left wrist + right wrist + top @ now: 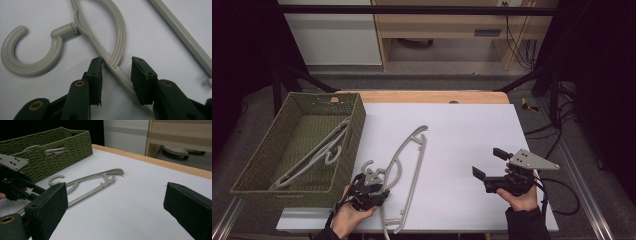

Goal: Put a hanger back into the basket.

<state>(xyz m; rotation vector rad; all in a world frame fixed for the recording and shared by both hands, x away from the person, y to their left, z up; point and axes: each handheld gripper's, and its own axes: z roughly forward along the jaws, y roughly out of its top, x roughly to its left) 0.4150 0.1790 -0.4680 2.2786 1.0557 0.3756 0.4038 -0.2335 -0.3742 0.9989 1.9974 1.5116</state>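
A grey plastic hanger point(414, 180) lies flat on the white table point(462, 135), its hook point(30, 62) toward the near left. My left gripper point(377, 180) sits low over the hanger's neck. Its jaws stand open on either side of the two thin arms point(117, 50) just below the hook, with a gap showing at each pad. My right gripper point(489, 163) is held above the table's near right, jaws wide open with nothing between them point(117, 202). From there the hanger point(95, 181) lies farther off, beside the left gripper point(12, 182).
A green woven basket point(357, 125) stands at the table's left edge with another grey hanger point(319, 155) inside; its wall point(62, 147) rises just behind the left gripper. A wooden strip point(432, 96) borders the far edge. Black cables point(562, 195) trail at the right.
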